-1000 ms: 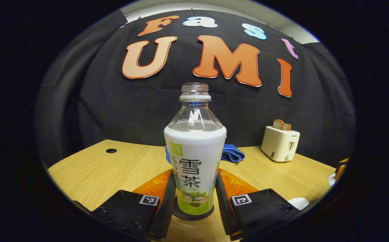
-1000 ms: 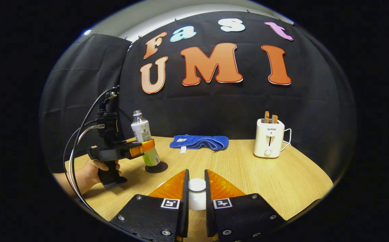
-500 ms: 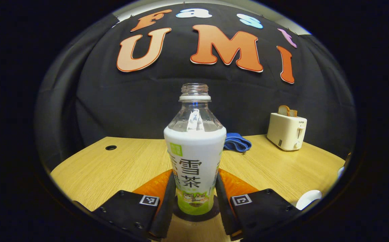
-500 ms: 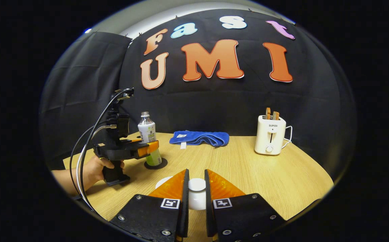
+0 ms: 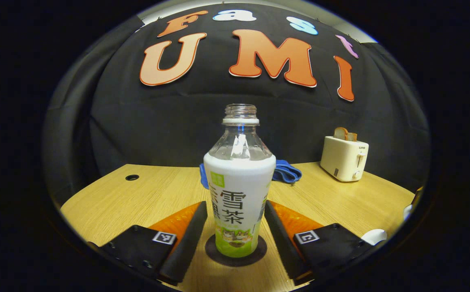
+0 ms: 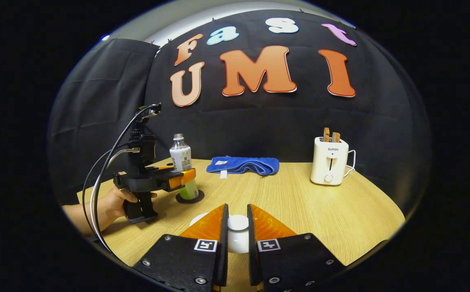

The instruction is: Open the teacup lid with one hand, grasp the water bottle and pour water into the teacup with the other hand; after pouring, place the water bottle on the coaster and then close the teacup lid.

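Bottle: uncapped clear plastic water bottle (image 5: 239,190) with a white-and-green label, upright on a round dark coaster (image 5: 235,251).
Left gripper (image 5: 235,227): fingers spread either side of the bottle, not touching.
Right gripper (image 6: 237,231): fingers pinch the white knobbed teacup lid (image 6: 238,227).
Surface: light wood-grain table (image 6: 300,202); folded blue towel (image 6: 243,165); cream toaster (image 6: 329,166).

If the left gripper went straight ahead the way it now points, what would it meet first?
Most likely the water bottle, upright on the coaster between the open fingers of the left gripper; depth is unclear.
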`<action>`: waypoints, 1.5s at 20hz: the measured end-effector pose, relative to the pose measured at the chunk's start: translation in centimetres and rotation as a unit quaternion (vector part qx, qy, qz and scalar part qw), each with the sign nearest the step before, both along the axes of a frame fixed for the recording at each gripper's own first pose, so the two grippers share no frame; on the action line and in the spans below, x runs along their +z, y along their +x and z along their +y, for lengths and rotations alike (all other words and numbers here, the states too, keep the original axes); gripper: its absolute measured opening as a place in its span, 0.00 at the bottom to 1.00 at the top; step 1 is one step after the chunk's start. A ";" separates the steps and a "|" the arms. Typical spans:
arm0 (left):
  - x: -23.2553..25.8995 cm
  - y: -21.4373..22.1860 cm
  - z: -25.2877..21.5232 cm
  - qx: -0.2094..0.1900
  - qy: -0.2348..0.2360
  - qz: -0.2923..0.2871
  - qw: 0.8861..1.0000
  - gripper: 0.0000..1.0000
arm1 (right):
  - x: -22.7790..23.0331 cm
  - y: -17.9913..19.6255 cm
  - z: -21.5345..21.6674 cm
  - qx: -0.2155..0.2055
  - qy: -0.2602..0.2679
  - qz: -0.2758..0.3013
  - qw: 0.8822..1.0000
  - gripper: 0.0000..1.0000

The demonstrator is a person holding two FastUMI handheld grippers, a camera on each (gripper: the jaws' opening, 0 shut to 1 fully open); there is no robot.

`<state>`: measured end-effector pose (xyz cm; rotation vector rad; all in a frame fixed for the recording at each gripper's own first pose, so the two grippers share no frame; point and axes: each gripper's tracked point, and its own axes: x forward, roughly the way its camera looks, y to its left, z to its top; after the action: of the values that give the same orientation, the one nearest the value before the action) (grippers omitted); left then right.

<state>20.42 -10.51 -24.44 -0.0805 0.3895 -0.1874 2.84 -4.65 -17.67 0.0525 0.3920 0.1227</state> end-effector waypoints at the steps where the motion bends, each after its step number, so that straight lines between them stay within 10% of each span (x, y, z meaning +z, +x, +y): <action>1: 0.3 -0.4 -0.1 0.000 -0.003 0.000 1.000 0.96 | 0.1 0.0 0.1 0.001 0.000 -0.002 1.000 0.22; 30: 12.3 -9.2 4.7 0.059 0.057 -0.129 0.988 0.98 | -5.1 3.6 4.8 0.029 -0.021 0.032 0.999 0.22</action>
<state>11.22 -5.83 -12.18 0.0336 0.1361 -0.0559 6.46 0.11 -22.81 0.0033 0.4593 0.1712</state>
